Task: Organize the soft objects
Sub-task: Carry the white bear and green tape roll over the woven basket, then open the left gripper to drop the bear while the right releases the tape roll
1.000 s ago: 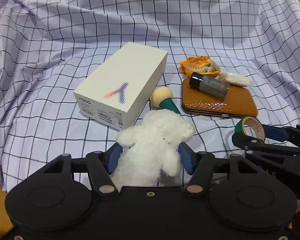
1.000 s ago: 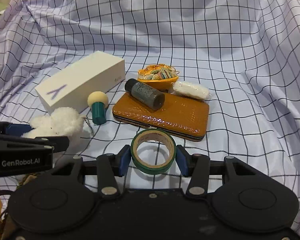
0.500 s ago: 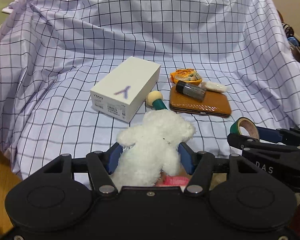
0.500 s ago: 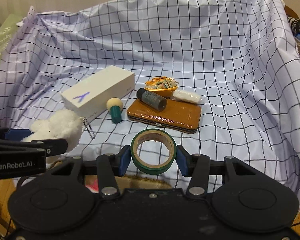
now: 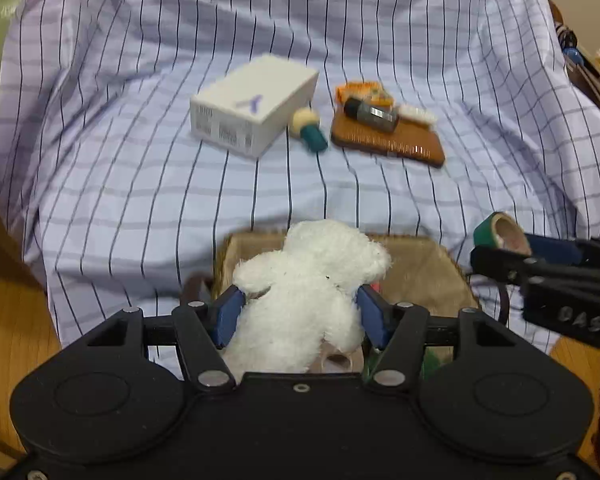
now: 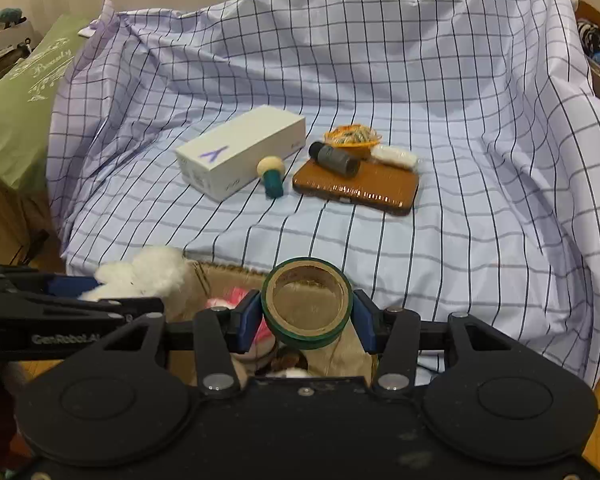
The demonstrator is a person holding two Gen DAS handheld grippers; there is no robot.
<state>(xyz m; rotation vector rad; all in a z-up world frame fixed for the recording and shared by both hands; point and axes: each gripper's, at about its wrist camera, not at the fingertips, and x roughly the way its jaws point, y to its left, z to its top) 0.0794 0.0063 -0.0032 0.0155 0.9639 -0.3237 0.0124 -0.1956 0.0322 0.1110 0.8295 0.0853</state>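
Note:
A white plush bear (image 5: 308,292) is clamped between the blue pads of my left gripper (image 5: 302,312), which is shut on it above a woven basket (image 5: 428,268). In the right wrist view the bear (image 6: 148,272) shows at the left, over the basket's rim (image 6: 220,272). My right gripper (image 6: 306,316) is shut on a green tape roll (image 6: 307,302), held upright over the same basket; the roll (image 5: 498,232) also appears at the right of the left wrist view. Pink and white soft items (image 6: 228,300) lie inside the basket.
On the checked sheet (image 6: 460,160) lie a white box (image 6: 240,152), a teal-handled puff (image 6: 272,178), a brown case (image 6: 356,188) with a dark bottle (image 6: 334,158) on it, an orange bowl (image 6: 352,136) and a white wad (image 6: 394,156). A green cloth (image 6: 16,112) hangs at left; wooden floor lies below.
Both grippers have drawn back from the sheet with their loads. The objects on the sheet now look smaller and farther, and the basket has come into view beneath the grippers.

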